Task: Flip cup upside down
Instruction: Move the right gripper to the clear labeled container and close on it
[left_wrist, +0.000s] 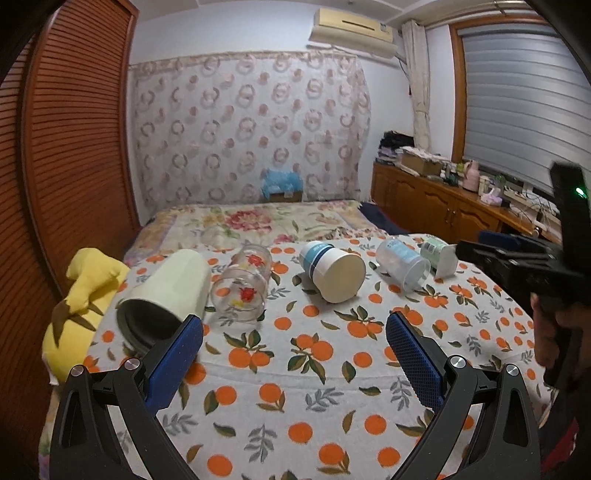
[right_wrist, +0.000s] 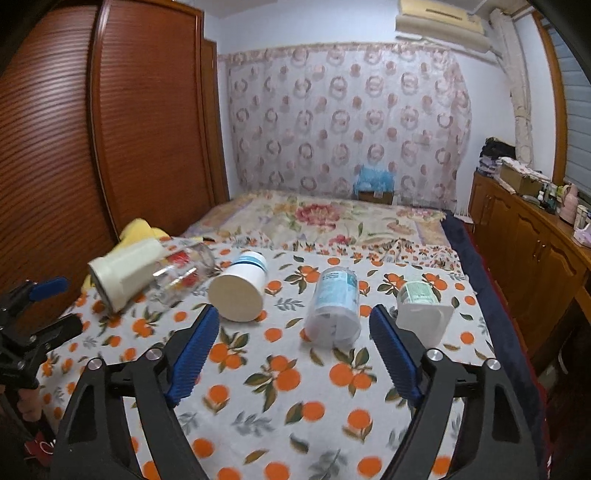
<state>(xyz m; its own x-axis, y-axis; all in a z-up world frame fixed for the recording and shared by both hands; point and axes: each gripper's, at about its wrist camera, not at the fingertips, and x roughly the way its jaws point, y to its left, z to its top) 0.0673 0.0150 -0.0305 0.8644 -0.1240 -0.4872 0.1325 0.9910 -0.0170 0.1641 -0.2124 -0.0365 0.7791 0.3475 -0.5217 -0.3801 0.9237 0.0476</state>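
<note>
cups (right_wrist: 334, 308) lie tipped in a row; your left gripper (left_wrist: 293, 345) and right gripper (right_wrist: 293, 341) gape empty, near them, ready.

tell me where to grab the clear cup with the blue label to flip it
Grip the clear cup across the middle of its round body, coming down from above with the right gripper. It lies on its side on the orange-print cloth, open end toward the camera, with free space on both sides for the open jaws.
</note>
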